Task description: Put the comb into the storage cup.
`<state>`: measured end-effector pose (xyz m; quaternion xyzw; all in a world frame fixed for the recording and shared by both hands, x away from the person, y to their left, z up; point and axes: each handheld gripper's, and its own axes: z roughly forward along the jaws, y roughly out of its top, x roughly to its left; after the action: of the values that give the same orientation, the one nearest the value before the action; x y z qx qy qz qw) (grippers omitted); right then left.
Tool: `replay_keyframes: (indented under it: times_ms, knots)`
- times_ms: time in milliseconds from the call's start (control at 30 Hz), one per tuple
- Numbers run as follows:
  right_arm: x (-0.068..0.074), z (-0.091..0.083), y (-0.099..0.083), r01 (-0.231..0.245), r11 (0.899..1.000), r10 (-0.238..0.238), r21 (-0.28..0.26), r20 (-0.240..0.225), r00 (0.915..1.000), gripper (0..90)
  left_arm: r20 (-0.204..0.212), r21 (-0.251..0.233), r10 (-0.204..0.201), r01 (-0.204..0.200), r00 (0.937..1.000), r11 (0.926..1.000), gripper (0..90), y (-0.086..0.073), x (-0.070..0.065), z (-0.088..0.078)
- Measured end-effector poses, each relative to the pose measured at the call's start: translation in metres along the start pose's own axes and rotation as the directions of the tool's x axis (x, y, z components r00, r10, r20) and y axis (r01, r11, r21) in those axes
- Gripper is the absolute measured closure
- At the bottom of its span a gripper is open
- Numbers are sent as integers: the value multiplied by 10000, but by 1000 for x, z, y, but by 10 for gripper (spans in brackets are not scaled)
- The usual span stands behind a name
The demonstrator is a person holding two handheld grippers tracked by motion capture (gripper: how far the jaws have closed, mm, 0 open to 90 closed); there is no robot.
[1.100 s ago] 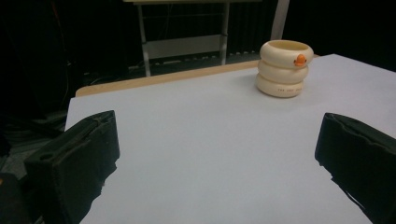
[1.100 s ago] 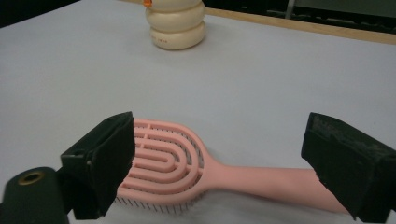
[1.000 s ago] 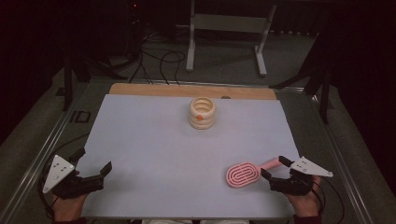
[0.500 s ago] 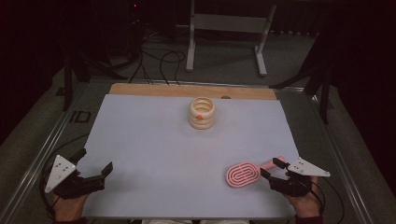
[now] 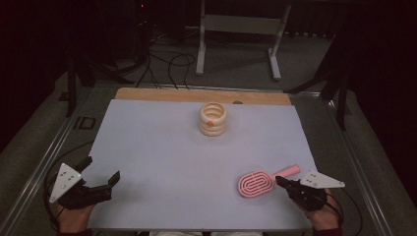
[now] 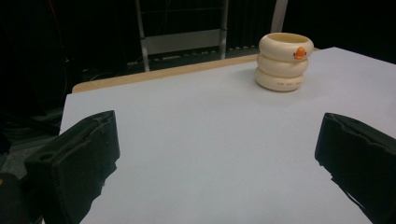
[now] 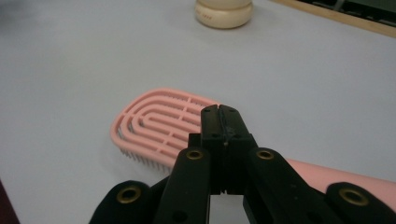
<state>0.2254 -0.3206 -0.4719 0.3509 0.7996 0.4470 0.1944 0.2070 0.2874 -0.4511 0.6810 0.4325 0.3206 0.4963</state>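
Dark room seen in upper frame; metal stand [image 5: 239,29] and cables [image 5: 162,61] noted on floor. White sheet [image 5: 162,162] laid over wooden table [image 5: 147,94], centre frame. Cream ringed holder [image 5: 213,118] placed at upper centre, small print unreadable. Pink brush [image 5: 256,182] lain at lower right. Left gripper [image 5: 101,178] kept wide, lower left. Right gripper [image 5: 279,180] jaws closed since earlier frame, met above brush, nothing clamped.
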Motion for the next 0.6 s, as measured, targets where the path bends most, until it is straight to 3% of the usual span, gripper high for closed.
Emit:
replay_keyframes:
  times_ms: [300, 600]
  knots:
    - [5, 7, -2, 511, 9969, -468, 590, -723, 9963, 900, 10, 74, 42, -42, 10000, 10000, 5, 0, -1, 1]
    - [10, 12, -3, 1015, 9897, -856, 1008, -1512, 9848, 900, 33, 126, 73, -74, 10000, 9999, 5, -1, -2, 2]
